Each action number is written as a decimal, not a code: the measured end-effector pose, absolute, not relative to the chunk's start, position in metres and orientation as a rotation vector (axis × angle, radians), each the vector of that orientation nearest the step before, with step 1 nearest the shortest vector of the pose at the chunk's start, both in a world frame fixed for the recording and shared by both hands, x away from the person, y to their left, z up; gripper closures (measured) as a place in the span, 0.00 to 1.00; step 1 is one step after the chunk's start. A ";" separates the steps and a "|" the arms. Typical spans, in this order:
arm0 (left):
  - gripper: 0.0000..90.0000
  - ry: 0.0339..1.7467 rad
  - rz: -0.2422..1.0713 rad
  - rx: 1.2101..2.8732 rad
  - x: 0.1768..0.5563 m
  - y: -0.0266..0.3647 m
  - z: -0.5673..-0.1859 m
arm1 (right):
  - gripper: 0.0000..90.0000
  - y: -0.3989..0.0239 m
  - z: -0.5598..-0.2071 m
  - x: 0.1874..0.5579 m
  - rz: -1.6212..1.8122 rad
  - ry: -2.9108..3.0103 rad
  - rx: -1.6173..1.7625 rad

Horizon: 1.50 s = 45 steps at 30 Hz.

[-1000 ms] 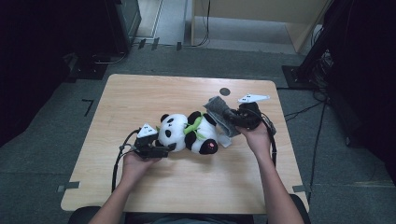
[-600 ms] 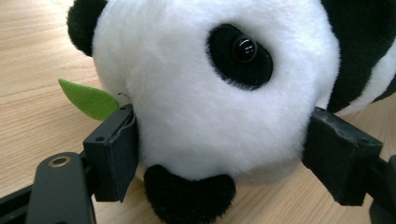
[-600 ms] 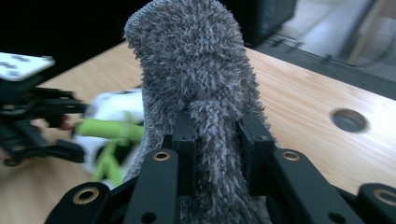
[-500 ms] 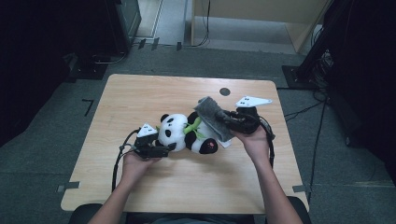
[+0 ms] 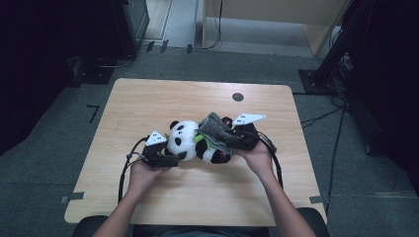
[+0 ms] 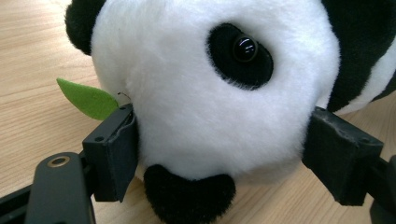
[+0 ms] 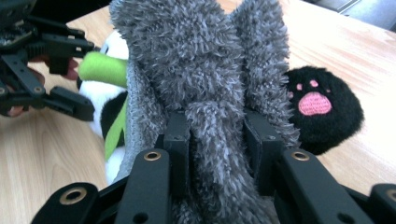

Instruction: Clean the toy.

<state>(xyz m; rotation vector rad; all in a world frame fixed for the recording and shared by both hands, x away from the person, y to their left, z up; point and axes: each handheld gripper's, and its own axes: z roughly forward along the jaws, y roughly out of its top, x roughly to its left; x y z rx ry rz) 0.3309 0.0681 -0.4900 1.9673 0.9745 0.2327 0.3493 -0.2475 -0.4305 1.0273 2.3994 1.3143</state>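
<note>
In the high view a toy panda (image 5: pixel 197 143) lies on its side at the middle of the wooden table (image 5: pixel 148 98), head toward the left of the frame, body and black legs toward the right. The left gripper (image 5: pixel 170 159) comes in from the lower left and has its jaws spread wide around the panda's head; in the left gripper view the white head (image 6: pixel 205 88) sits between the two black pads (image 6: pixel 114 154), which press on its fur at either side, with a black ear at the bottom of the frame and a green leaf (image 6: pixel 88 99) poking out at the left, over bare wood. The right gripper (image 5: pixel 232 140) reaches in from the right of the high view, just over the panda's body, and carries a grey fuzzy cloth (image 5: pixel 213 127) that drapes across the toy. In the right gripper view its jaws are clamped on a fold of that cloth (image 7: pixel 210 84), having just been easing apart a little with the fold still between them; a black paw (image 7: pixel 322 112) with pink pads shows at the right, and the left gripper (image 7: pixel 51 70) at the upper left.
</note>
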 end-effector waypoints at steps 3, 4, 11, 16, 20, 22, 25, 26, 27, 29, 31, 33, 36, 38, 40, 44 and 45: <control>0.20 0.969 0.227 1.967 0.331 0.069 -0.491 | 0.74 -0.252 -0.431 0.348 1.297 2.414 1.027; 0.20 0.969 0.227 1.967 0.331 0.069 -0.491 | 0.74 -0.254 -0.432 0.348 1.301 2.414 1.031; 0.20 0.975 0.220 1.961 0.332 0.069 -0.491 | 0.74 -0.271 -0.442 0.345 1.292 2.415 1.092; 0.19 0.970 0.217 1.962 0.332 0.070 -0.491 | 0.75 -0.279 -0.449 0.344 1.311 2.421 1.149; 0.19 0.978 0.206 1.949 0.333 0.070 -0.491 | 0.77 -0.284 -0.455 0.346 1.260 2.435 1.173; 0.19 0.984 0.200 1.939 0.334 0.071 -0.491 | 0.79 -0.287 -0.459 0.347 1.219 2.445 1.202; 0.19 0.988 0.198 1.935 0.334 0.071 -0.490 | 0.79 -0.290 -0.461 0.348 1.190 2.450 1.233; 0.19 0.990 0.196 1.934 0.334 0.071 -0.490 | 0.79 -0.292 -0.462 0.349 1.186 2.446 1.235; 0.19 0.991 0.192 1.933 0.335 0.072 -0.490 | 0.80 -0.296 -0.462 0.348 1.172 2.439 1.258; 0.19 0.990 0.195 1.935 0.334 0.071 -0.490 | 0.81 -0.300 -0.461 0.347 1.192 2.430 1.269; 0.19 0.989 0.195 1.936 0.334 0.071 -0.490 | 0.81 -0.301 -0.459 0.346 1.205 2.426 1.263; 0.19 0.990 0.193 1.936 0.334 0.072 -0.490 | 0.82 -0.304 -0.455 0.344 1.244 2.403 1.246; 0.19 0.991 0.193 1.935 0.334 0.071 -0.490 | 0.82 -0.306 -0.446 0.341 1.311 2.369 1.221; 0.19 0.990 0.196 1.938 0.334 0.071 -0.490 | 0.82 -0.303 -0.437 0.338 1.370 2.341 1.184; 0.19 0.989 0.197 1.940 0.334 0.071 -0.490 | 0.82 -0.299 -0.432 0.337 1.403 2.335 1.147; 0.19 0.988 0.203 1.945 0.333 0.071 -0.490 | 0.82 -0.290 -0.425 0.339 1.412 2.349 1.107; 0.19 0.988 0.202 1.946 0.333 0.070 -0.490 | 0.82 -0.286 -0.424 0.340 1.412 2.353 1.096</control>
